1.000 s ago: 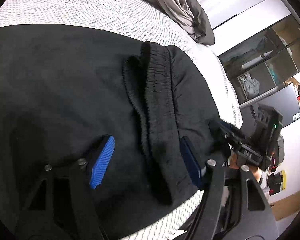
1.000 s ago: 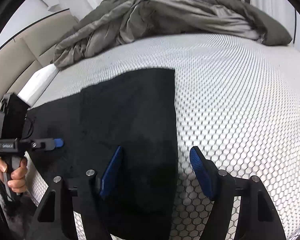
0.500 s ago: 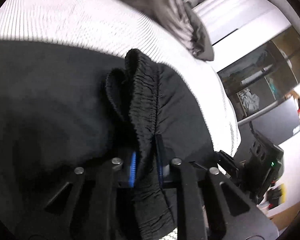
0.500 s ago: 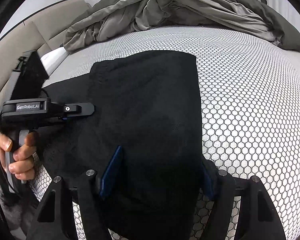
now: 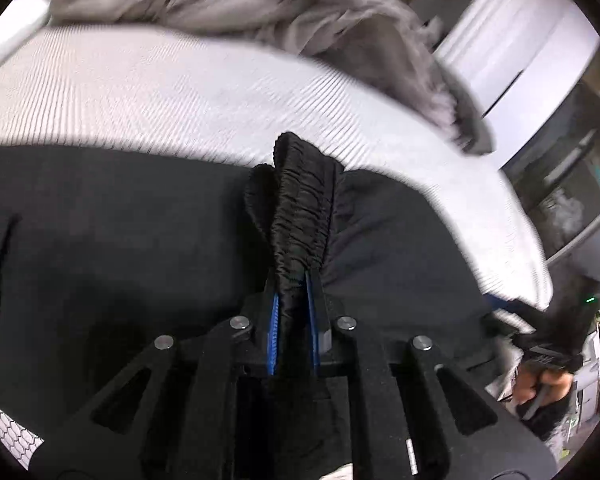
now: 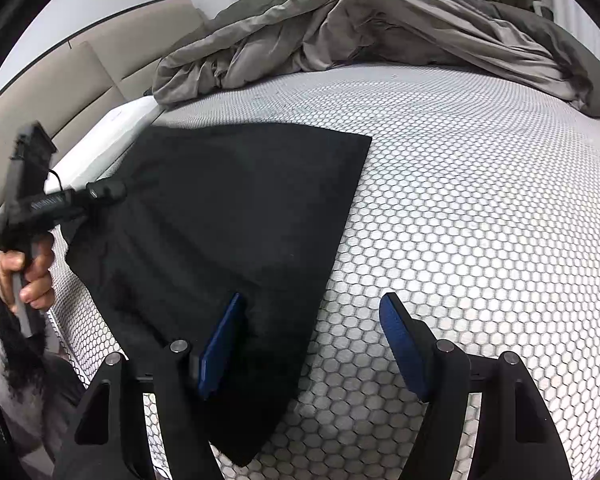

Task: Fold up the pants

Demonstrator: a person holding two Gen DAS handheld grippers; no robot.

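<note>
My left gripper [image 5: 292, 300] was closed tight on the gathered waistband [image 5: 300, 208] of the black pants [image 6: 228, 216], so that end rose in a ridge above the bed [image 6: 480, 200]. I held it there, I think, because the elastic end must be carried over the rest for the next fold. The pants lay flat on the mattress, near its front edge, well apart from the grey duvet [image 6: 360, 28]. My right gripper [image 6: 312, 344] was wide open and held nothing; its left finger [image 6: 220, 344] was over the cloth edge, the other over bare mattress.
</note>
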